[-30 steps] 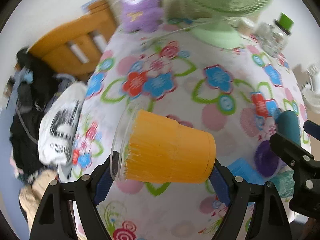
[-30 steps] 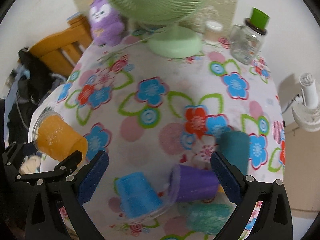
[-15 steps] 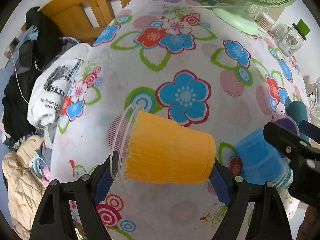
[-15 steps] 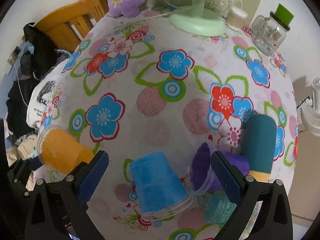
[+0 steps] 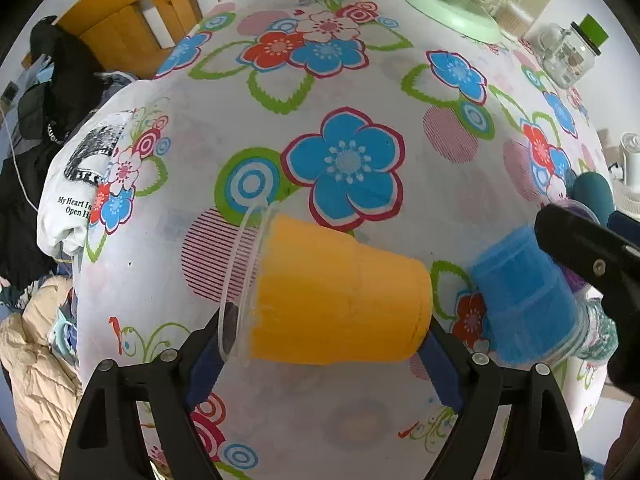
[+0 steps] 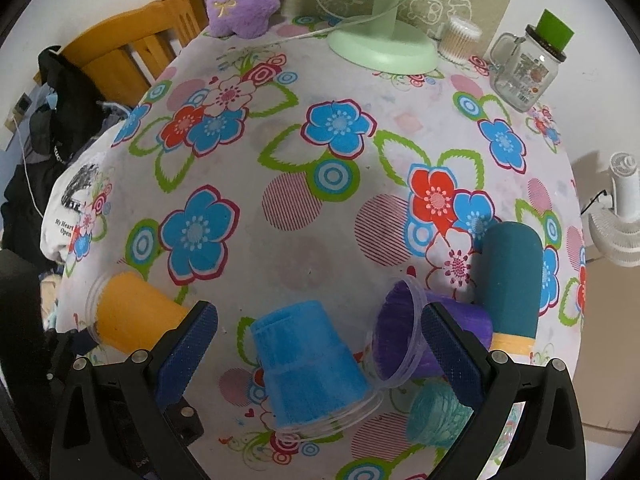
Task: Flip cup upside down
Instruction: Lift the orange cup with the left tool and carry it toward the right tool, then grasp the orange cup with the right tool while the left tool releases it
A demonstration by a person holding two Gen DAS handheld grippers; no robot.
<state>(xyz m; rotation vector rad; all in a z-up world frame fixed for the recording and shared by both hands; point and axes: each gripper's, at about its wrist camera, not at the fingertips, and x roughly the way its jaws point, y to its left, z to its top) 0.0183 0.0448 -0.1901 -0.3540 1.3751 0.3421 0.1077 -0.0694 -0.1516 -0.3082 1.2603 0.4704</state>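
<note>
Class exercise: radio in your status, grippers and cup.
Left gripper shut on orange cup, cup sideways above the cloth. Right gripper open, empty, over blue cup. Landing spot ahead unobstructed.

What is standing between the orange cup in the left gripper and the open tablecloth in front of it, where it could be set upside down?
Nothing visible. The left gripper holds the orange cup on its side over bare tablecloth. The blue cup stands to its right, not in the path.

The orange cup (image 5: 336, 300) is showing fuzzy matt sides under a clear glossy plastic rim — the desk (image 5: 400, 92) is wearing smooth printed cloth.
</note>
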